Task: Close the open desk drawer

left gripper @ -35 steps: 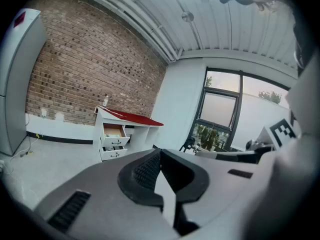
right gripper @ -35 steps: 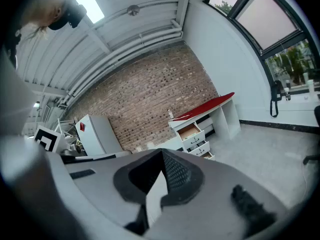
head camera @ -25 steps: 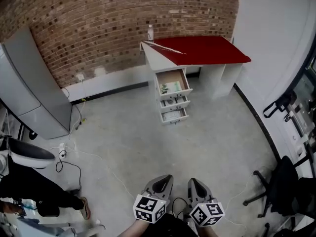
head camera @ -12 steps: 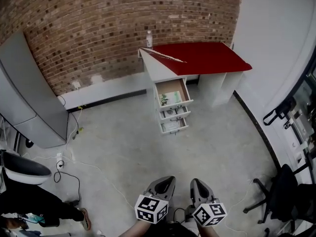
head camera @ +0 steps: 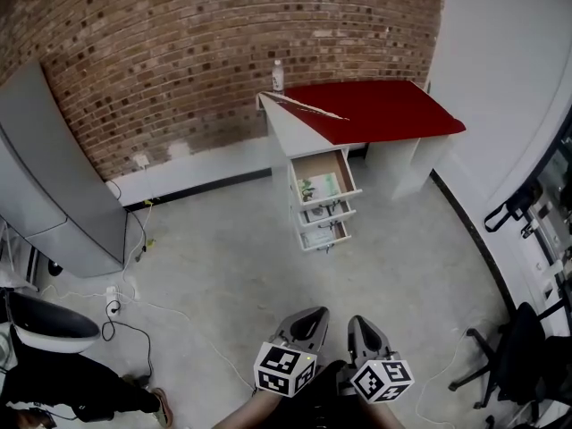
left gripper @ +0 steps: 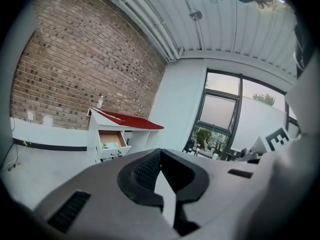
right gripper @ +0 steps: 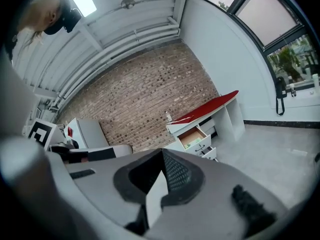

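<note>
Rough red-brown brick wall (head camera: 179, 61); matt grey concrete floor (head camera: 223, 266); smooth red-topped white desk (head camera: 384, 110); open top drawer (head camera: 323, 173), wood-brown inside.

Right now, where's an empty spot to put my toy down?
The red desk top is bare right of the bottle. The floor between the open drawer and the gray cabinet is free too. It's crowded inside that drawer, and by the cables on the left.
</note>
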`<state>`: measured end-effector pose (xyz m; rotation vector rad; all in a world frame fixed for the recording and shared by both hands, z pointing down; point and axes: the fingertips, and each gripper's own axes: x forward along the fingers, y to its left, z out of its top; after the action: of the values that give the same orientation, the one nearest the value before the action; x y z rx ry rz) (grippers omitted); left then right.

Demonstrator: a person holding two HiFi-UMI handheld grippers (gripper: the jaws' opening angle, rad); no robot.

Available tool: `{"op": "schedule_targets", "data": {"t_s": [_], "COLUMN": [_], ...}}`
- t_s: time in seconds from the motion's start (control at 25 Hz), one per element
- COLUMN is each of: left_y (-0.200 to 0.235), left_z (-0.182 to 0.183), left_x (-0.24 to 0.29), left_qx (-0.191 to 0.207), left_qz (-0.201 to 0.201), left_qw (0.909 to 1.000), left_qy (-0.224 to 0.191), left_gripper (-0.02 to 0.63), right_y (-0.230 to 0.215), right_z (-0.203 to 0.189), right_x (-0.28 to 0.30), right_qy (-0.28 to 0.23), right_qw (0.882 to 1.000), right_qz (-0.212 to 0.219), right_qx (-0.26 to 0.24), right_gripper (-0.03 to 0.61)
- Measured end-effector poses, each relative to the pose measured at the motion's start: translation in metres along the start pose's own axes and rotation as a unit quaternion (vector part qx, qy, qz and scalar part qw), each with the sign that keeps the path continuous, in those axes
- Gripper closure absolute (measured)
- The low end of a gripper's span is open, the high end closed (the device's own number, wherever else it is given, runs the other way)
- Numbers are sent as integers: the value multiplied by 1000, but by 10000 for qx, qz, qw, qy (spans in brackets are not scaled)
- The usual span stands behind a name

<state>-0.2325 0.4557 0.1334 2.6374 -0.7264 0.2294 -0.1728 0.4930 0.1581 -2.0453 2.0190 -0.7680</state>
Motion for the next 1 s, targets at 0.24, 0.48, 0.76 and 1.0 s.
{"op": "schedule_targets", "data": {"t_s": [0.24, 0.48, 0.76, 1.0], "left_y": [16, 22, 32, 39], "left_z": [-1, 7, 10, 17], "left_x": [3, 21, 52, 84], "left_qx": [-59, -10, -10, 66], "left_qz": [96, 37, -17, -15], "left_qw": [9999, 10000, 9997, 9994], "left_qy": [45, 66, 228, 325], "left_gripper": [604, 604, 604, 604], "right_y": [-1, -14, -27, -47], "right_z": [6, 17, 27, 39], "right_x": [9, 19, 41, 66], "right_qy": [-39, -97, -57, 20], "right_qw": [10000, 9998, 9998, 9997], "right_qz": [-26, -160, -201, -258], "right_qx": [-53, -12, 23, 23], "right_gripper": [572, 572, 572, 572]}}
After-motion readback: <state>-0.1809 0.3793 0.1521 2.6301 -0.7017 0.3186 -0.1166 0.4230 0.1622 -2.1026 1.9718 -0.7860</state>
